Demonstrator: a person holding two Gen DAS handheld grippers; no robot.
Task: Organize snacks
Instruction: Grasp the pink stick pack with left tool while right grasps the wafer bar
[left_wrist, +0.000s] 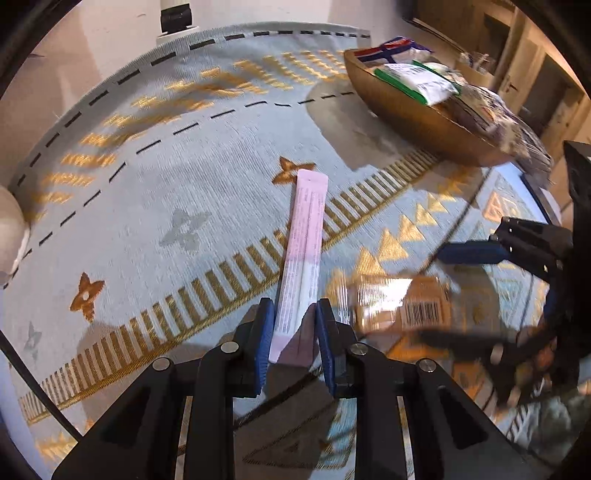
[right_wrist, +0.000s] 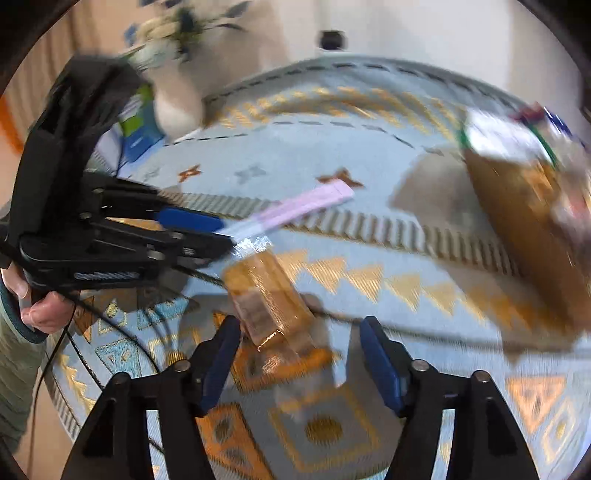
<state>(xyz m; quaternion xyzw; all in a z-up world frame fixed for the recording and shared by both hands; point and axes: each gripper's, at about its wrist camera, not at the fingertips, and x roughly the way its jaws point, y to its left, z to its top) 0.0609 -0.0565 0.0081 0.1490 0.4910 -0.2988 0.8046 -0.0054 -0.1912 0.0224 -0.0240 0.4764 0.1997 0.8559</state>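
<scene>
Left wrist view: left tongs (left_wrist: 294, 334) clamped on pink stick pack (left_wrist: 303, 254), long axis aimed fwd; wooden bowl (left_wrist: 413, 114) lies toward table's far-right edge. Right tongs (right_wrist: 301, 360) released, amber packet (right_wrist: 271, 306) loose between.

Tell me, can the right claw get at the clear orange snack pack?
Probably yes. The clear orange snack pack lies between the right claw's open fingers, with nothing over it. The left claw, beside it, grips the pink stick packet.

One pink stick pack (left_wrist: 304, 254); one clear-wrapped orange snack pack (right_wrist: 271, 302); one wooden bowl (left_wrist: 413, 114); two grippers.
</scene>
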